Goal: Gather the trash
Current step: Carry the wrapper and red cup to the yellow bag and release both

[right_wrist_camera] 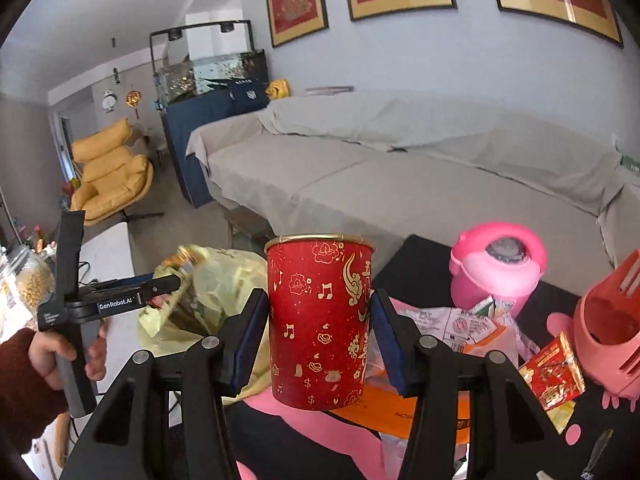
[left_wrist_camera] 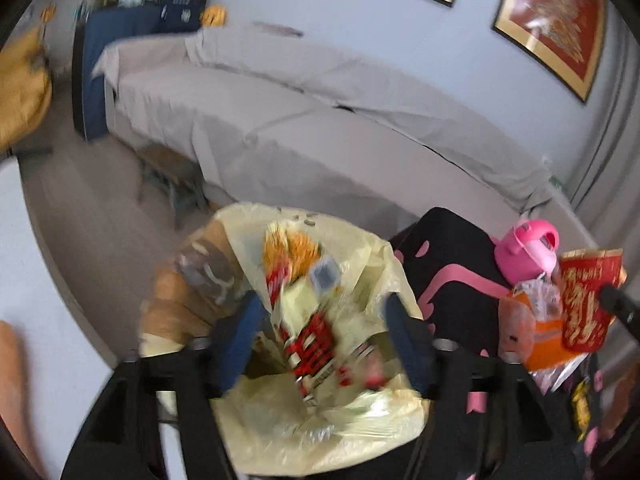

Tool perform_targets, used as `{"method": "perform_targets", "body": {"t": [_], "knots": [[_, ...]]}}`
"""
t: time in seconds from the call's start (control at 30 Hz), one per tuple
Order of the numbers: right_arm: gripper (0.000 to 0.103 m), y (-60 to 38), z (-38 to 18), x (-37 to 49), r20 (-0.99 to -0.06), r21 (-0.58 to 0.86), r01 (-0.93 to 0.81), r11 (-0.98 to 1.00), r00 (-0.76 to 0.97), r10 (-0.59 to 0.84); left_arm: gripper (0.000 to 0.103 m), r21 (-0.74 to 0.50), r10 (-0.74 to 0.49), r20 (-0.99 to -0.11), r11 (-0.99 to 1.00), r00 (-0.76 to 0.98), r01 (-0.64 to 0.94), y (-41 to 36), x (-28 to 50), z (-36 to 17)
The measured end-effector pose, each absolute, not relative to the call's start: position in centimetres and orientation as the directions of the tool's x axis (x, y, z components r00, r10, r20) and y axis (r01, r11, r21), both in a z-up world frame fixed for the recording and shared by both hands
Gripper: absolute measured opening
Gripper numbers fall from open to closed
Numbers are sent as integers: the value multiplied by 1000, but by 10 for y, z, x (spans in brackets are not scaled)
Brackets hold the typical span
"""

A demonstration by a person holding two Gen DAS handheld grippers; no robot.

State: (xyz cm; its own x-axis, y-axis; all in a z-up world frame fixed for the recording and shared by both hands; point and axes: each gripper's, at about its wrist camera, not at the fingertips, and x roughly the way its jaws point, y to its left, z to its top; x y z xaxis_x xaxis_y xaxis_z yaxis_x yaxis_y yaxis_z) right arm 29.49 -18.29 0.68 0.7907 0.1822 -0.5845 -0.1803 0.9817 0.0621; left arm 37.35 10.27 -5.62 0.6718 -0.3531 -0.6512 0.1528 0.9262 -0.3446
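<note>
right gripper [right_wrist_camera: 320,340] clamped the red cup [right_wrist_camera: 320,320] – left gripper [left_wrist_camera: 326,336] gaped empty over the bag [left_wrist_camera: 360,264] mouth, table [right_wrist_camera: 420,256] edge beside it

Black tongs [right_wrist_camera: 320,344], blue pads [right_wrist_camera: 248,340], silver screws, rust-brown knitted sleeve [right_wrist_camera: 24,384]
</note>
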Motion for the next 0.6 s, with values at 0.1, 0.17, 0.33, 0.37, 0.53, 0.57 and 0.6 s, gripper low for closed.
{"method": "perform_targets", "body": {"t": [0.1,0.17,0.33,0.37,0.53,0.57,0.6], "knots": [[49,-184,-4,306,-608,62,-179,982,774,179,83,-395,-373,-650,910,663,124,112,380,-66],[49,-176,-10,315,-622,72,-189,979,759,192,83,-419,-366,-649,904,667,88,125,381,-66],[49,-132,-20,338,-634,102,-271,957,724,273,83,-314,-188,-622,949,760,-21,160,364,-44],[49,-118,-22,343,-636,107,-296,949,714,294,83,-275,-136,-612,960,779,-48,166,358,-40],[49,-45,-35,372,-641,153,-408,900,652,405,88,-201,-13,-582,971,813,-128,195,339,-33],[49,-35,-38,378,-648,155,-421,894,639,413,88,-210,-15,-577,969,816,-131,200,335,-33],[49,-23,-44,387,-663,153,-432,889,622,417,89,-220,-17,-572,966,820,-134,205,331,-33]]}}
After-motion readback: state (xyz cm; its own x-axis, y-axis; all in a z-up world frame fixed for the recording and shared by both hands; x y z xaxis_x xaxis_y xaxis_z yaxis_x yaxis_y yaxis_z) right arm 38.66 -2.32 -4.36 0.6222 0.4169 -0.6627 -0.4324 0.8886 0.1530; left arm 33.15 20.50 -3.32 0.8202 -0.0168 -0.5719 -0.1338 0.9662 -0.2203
